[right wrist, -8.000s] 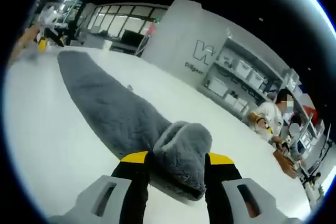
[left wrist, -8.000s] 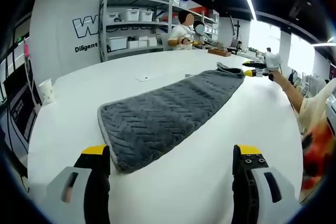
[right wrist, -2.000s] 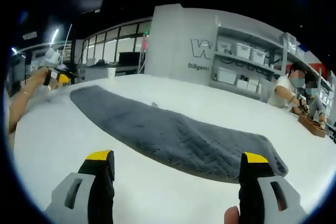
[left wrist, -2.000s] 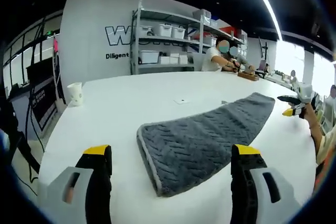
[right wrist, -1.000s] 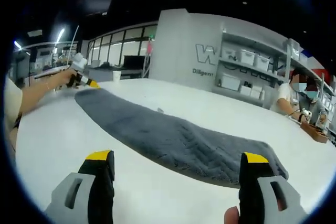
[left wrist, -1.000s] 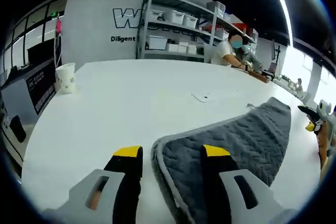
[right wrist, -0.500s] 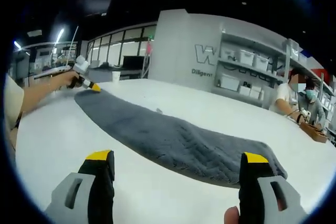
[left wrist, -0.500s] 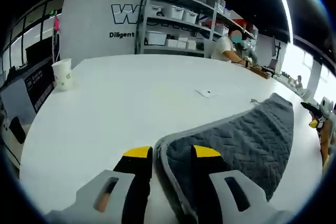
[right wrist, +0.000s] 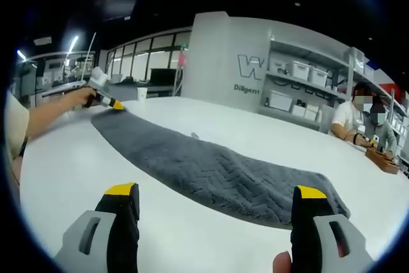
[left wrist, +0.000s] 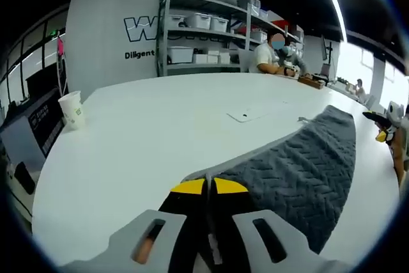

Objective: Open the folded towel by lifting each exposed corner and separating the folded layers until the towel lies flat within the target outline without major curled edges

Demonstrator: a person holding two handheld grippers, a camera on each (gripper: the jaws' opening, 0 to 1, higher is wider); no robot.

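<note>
Left gripper low at table level, jaws pinched together on near corner of grey towel, right gripper level just above table, jaws spread wide, gripping nothing, towel lying long and narrow ahead, far end at left gripper

Towel corner hidden between the closed jaws of the left gripper. Wall lettering partly blocked by the shelf. Small flat item on the far counter too small to identify. Right gripper cut off at the right edge.
</note>
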